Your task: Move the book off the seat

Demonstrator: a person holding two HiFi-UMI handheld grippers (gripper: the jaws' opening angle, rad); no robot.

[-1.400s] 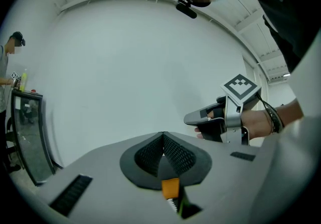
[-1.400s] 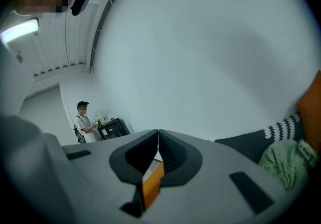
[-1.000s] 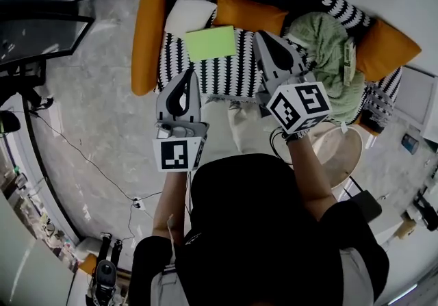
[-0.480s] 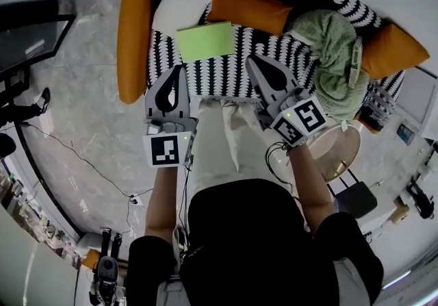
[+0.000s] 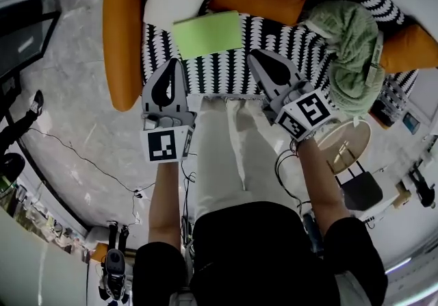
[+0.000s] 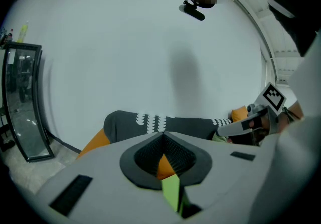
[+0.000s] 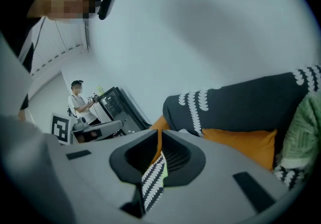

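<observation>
our left gripper (image 5: 172, 64) and right gripper (image 5: 254, 56) held out, jaws together
they point ahead and slightly down, side by side, well apart, both empty; our forearms (image 5: 164, 195) stretch forward behind them.

In the head view the sofa (image 5: 274, 51) is cut off along its back at 12 o'clock, and its orange armrest (image 5: 410, 48) at 2 o'clock. The left tool (image 6: 161, 137), jaws pressed together, hides all but a green sliver of the book (image 6: 171, 193). At 9 o'clock in the right gripper view, a distant person (image 7: 77, 100) is too small to detail.
</observation>
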